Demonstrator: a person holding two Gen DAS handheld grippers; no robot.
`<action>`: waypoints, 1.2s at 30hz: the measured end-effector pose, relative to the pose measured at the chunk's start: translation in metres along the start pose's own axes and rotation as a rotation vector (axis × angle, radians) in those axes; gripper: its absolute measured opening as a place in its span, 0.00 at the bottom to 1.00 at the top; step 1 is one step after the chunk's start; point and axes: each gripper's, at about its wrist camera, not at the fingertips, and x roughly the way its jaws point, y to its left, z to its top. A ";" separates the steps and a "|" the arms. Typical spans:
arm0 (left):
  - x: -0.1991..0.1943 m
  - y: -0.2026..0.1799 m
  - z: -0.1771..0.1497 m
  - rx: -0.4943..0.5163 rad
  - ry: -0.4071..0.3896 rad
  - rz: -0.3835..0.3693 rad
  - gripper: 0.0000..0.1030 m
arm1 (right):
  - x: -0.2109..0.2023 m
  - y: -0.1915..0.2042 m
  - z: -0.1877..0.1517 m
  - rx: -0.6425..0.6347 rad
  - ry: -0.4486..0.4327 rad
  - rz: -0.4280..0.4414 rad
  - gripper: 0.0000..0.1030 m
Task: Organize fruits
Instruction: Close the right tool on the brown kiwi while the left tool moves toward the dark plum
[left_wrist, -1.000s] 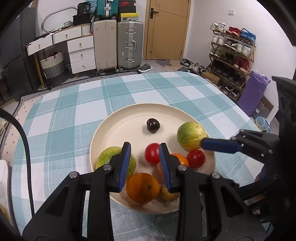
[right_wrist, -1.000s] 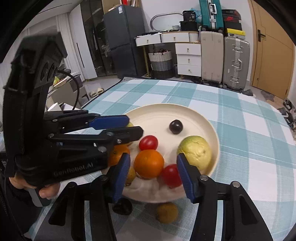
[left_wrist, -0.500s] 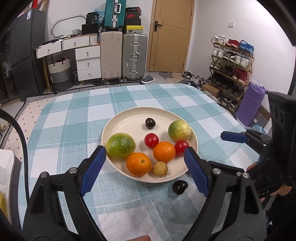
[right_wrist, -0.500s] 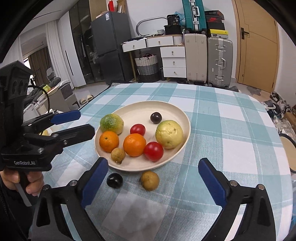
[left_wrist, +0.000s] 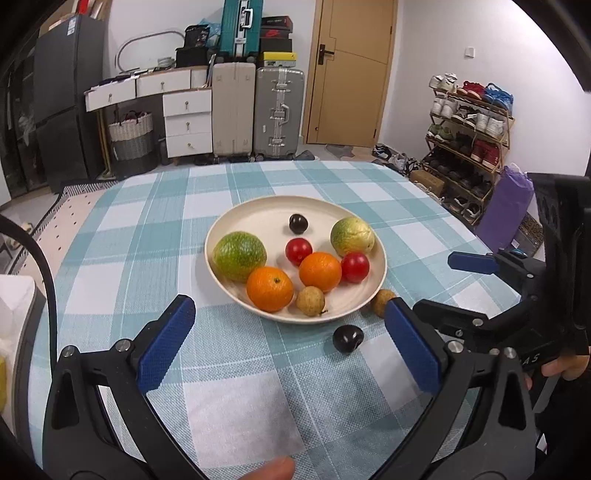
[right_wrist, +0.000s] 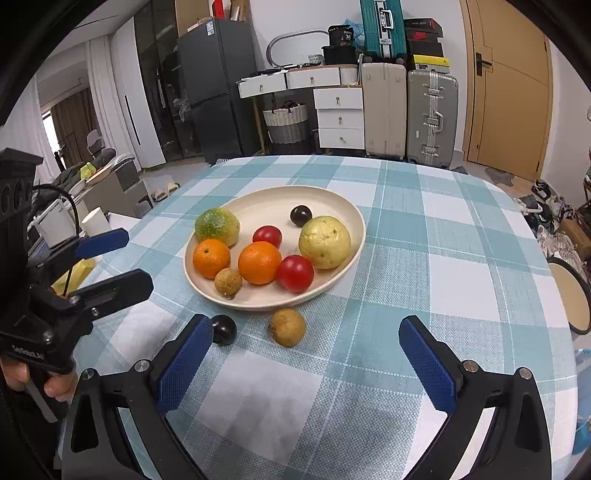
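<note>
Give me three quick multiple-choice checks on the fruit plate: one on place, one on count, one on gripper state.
1. Where is the dark plum nearest the grippers?
A. on the plate
B. on the tablecloth beside the plate
C. between the right gripper's pads

2. How many red tomatoes are on the plate?
A. one
B. two
C. four

3. How do both grippers stand?
A. both open, holding nothing
B. left shut on an orange
C. right shut on the guava

Answers:
1 B: the near plum lies on the tablecloth, outside the plate.
2 B: one tomato and another.
3 A: the left gripper and right gripper have just been opening, nothing between the jaws.
</note>
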 end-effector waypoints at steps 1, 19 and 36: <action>0.003 0.000 -0.003 -0.007 0.009 -0.001 0.99 | 0.002 -0.001 0.000 0.003 0.007 0.000 1.00; 0.040 -0.007 -0.019 0.020 0.084 0.029 0.99 | 0.023 -0.010 -0.007 -0.001 0.075 0.035 0.92; 0.043 -0.001 -0.018 -0.007 0.090 0.025 0.99 | 0.046 0.007 -0.005 -0.069 0.131 0.073 0.47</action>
